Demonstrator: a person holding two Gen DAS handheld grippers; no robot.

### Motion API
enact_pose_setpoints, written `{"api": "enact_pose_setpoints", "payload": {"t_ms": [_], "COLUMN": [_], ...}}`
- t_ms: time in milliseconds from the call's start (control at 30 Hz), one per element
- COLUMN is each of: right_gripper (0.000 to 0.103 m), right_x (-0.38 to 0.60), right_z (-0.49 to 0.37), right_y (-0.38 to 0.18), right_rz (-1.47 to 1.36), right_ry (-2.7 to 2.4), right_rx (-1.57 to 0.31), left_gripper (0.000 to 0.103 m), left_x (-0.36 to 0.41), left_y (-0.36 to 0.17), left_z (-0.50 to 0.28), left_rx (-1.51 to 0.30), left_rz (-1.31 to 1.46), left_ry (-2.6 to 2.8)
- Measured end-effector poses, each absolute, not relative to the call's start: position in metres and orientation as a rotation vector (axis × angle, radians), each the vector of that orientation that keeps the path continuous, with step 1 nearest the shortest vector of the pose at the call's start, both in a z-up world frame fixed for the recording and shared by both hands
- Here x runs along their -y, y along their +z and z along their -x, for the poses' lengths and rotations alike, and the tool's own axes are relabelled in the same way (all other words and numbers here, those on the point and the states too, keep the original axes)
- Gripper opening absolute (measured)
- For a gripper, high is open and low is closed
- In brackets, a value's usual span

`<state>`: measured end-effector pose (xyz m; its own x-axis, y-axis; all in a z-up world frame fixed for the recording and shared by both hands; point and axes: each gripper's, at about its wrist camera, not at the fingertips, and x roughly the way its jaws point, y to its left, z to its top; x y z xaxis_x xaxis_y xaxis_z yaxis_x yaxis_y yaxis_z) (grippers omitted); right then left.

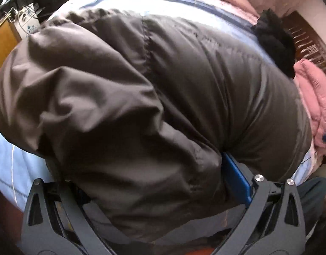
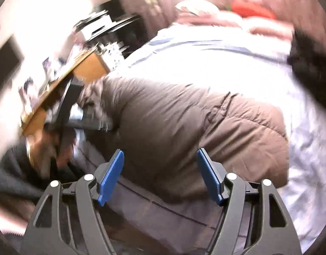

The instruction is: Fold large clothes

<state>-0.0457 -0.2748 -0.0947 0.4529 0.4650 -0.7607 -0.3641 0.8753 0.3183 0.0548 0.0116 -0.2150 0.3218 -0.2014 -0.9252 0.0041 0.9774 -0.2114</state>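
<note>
- Bedspread [image 1: 5, 159], pale blue with darker stripes, covers the bed; pink quilt [image 1: 314, 97] bunched along its right edge, a black fuzzy thing [image 1: 275, 42] past that, wooden cabinet [image 1: 3, 40] off the left side.
- Jacket [image 1: 141, 85], dark brown and puffy, lies on the bedspread, long axis roughly left-right across the bed. Can't tell which end is the collar.
- Left gripper [image 1: 158, 176]: jacket fabric bunched between its jaws, one blue pad hidden, so pinching the jacket.
- Right gripper [image 2: 160, 176]: jaws spread wide at the jacket's near edge, nothing held; view's blurry.
</note>
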Motion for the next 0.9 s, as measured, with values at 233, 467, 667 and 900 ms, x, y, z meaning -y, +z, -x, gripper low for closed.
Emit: {"api": "enact_pose_setpoints", "payload": {"t_ms": [233,467,667,900], "right_gripper": [0.072,0.072,0.072,0.068], "right_x": [0.255,0.261,0.271,0.229], "right_z": [-0.013,-0.013,0.024,0.036], "right_y": [-0.193,-0.186,-0.149,-0.135], "right_rz": [-0.032,-0.006,-0.136,-0.251], "right_ry": [0.302,0.255,0.236,0.442], "right_rx": [-1.223,-1.196,-1.029,-0.939], "left_gripper": [0.101,0.101,0.101,0.101], "left_x": [-0.001,0.022,-0.031,-0.078], "left_y": [-0.249,-0.190,-0.089,-0.097], "left_z": [-0.009,0.043,0.039,-0.027], "left_rx": [-1.330,-1.282,-0.960,-0.961], "left_rz": [0.131,-0.069,0.089,0.189], "left_ry": [-0.105,-0.215,-0.276,-0.111]}}
